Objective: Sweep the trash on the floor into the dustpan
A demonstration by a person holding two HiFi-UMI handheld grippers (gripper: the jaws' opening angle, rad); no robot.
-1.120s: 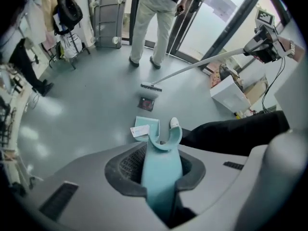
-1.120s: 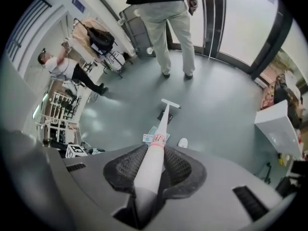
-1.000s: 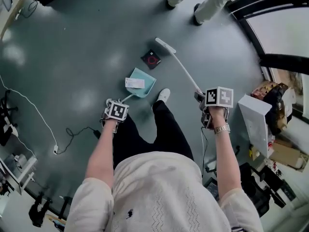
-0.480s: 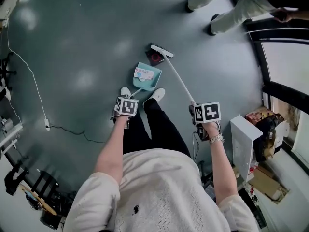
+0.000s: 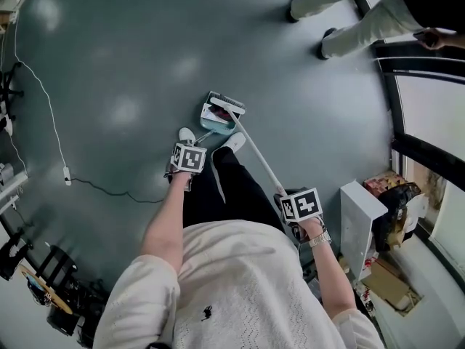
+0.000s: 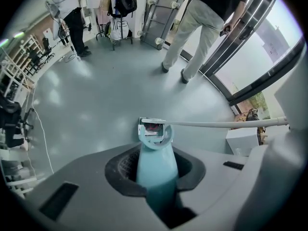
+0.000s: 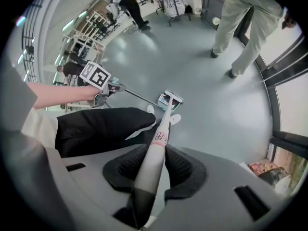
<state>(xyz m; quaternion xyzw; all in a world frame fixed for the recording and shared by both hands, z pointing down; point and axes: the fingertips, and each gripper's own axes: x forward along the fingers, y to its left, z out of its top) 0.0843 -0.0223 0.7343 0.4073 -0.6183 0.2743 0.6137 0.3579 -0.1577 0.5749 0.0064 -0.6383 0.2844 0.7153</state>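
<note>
A teal dustpan [image 5: 215, 118] lies on the grey floor just ahead of my feet, holding a white card and a dark red packet [image 6: 153, 127]. My left gripper [image 5: 187, 160] is shut on the dustpan's teal handle [image 6: 155, 165]. My right gripper [image 5: 299, 208] is shut on the white broom handle [image 7: 155, 153]. The broom's head [image 5: 227, 103] rests across the dustpan's mouth, on top of the trash. In the right gripper view the dustpan [image 7: 169, 100] shows small at the end of the broom.
A person in light trousers [image 5: 341, 17] stands at the far right near a dark window frame [image 5: 421, 67]. A white box [image 5: 361, 227] and clutter sit at my right. A white cable [image 5: 43, 100] runs along the floor at left.
The broom head has swept toward me, pushing the dark red packet from the floor into the dustpan. My right gripper has pulled back and lower.
</note>
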